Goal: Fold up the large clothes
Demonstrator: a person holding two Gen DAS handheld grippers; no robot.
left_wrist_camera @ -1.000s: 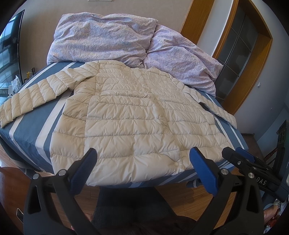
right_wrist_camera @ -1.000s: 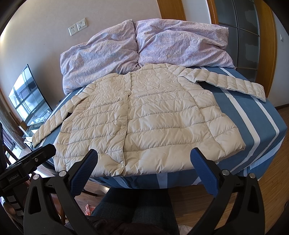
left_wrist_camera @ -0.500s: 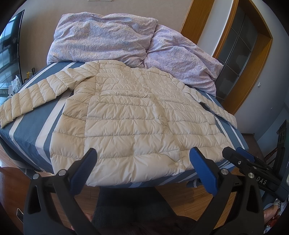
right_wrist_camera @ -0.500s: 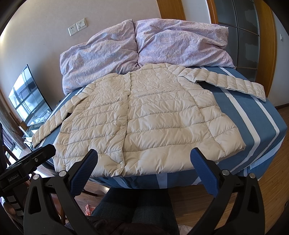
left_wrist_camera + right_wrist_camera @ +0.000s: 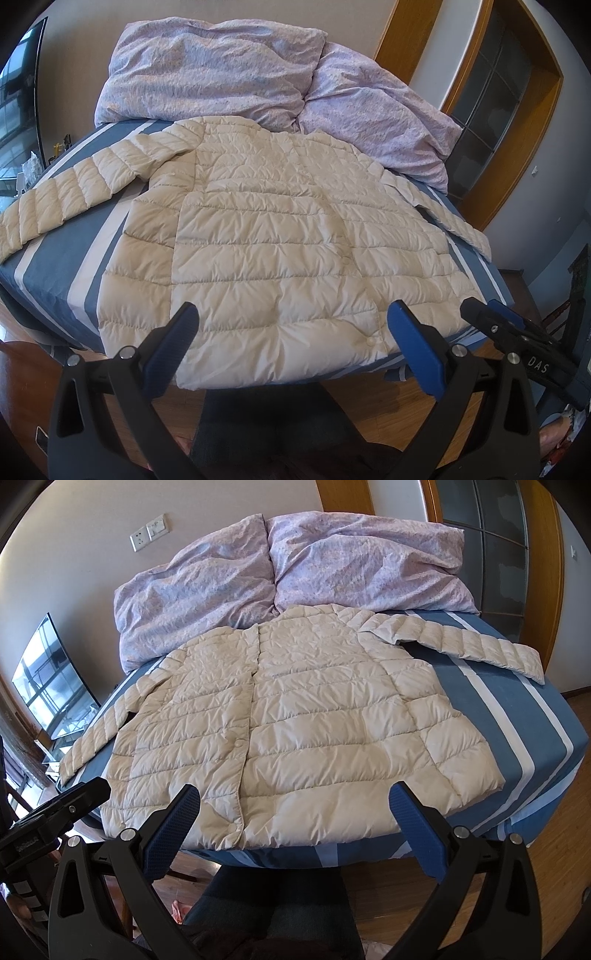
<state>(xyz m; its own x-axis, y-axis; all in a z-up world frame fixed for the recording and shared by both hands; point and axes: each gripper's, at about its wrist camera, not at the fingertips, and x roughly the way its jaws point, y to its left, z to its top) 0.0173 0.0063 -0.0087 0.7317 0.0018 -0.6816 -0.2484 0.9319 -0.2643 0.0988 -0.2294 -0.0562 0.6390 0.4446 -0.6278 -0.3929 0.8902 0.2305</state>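
Change: nothing is shifting since the earlier frames.
Count: one puffer jacket (image 5: pixel 273 243), two pillows (image 5: pixel 280 565).
Claws: left gripper (image 5: pixel 295 347) and right gripper (image 5: pixel 295 827) are both gaping apart, empty.

- The jacket (image 5: pixel 280 236) lies flat on the bed (image 5: pixel 66 266), front side up, its hem at the near edge of the mattress and its collar toward the far end.
- Two pillows (image 5: pixel 280 572) lie side by side behind the collar, against the wall (image 5: pixel 74 554); the jacket's collar touches them.
- One sleeve (image 5: pixel 74 192) extends outward to the left across the bed; the other sleeve (image 5: pixel 461 642) extends outward to the right.
- The left gripper (image 5: pixel 295 343) hovers before the hem, left of the right gripper (image 5: pixel 295 823), both short of the bed's near edge.
- A screen (image 5: pixel 51 686) stands left of the bed; a door frame (image 5: pixel 517 129) stands right of it, behind the pillows.
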